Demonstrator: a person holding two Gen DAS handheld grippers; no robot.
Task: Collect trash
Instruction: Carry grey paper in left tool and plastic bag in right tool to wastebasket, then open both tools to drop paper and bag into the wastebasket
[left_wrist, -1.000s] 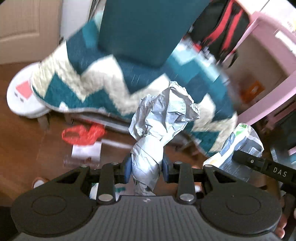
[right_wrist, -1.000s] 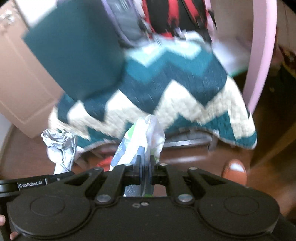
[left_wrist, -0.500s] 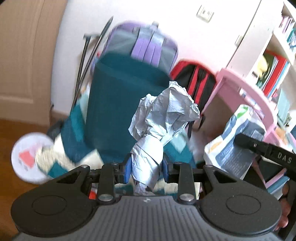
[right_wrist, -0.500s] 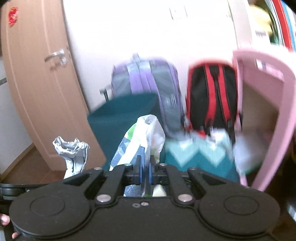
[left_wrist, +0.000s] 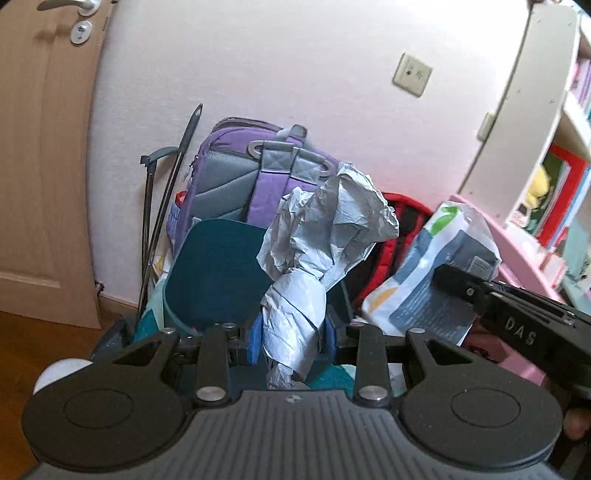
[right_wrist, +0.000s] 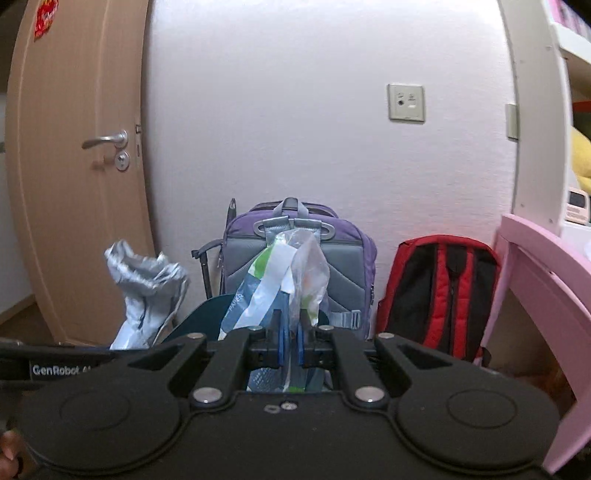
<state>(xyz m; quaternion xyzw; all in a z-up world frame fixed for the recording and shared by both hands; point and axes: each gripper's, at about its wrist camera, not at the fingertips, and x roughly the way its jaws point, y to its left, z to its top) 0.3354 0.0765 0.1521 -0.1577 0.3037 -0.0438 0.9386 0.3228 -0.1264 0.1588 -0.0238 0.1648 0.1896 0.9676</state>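
A crumpled silver-grey wrapper stands up between the blue pads of my left gripper, which is shut on its lower part. The same wrapper shows at the left of the right wrist view. My right gripper is shut on a white, blue and green plastic package, whose top rises above the pads. That package and the black body of the right gripper appear at the right of the left wrist view.
A purple and grey backpack and a red and black backpack lean on the white wall. A dark teal chair back stands in front. A wooden door is left, a pink desk and shelves right.
Both grippers have risen with their trash held. The views swung up from the zigzag blanket and the floor to the backpacks, the wall and the door.
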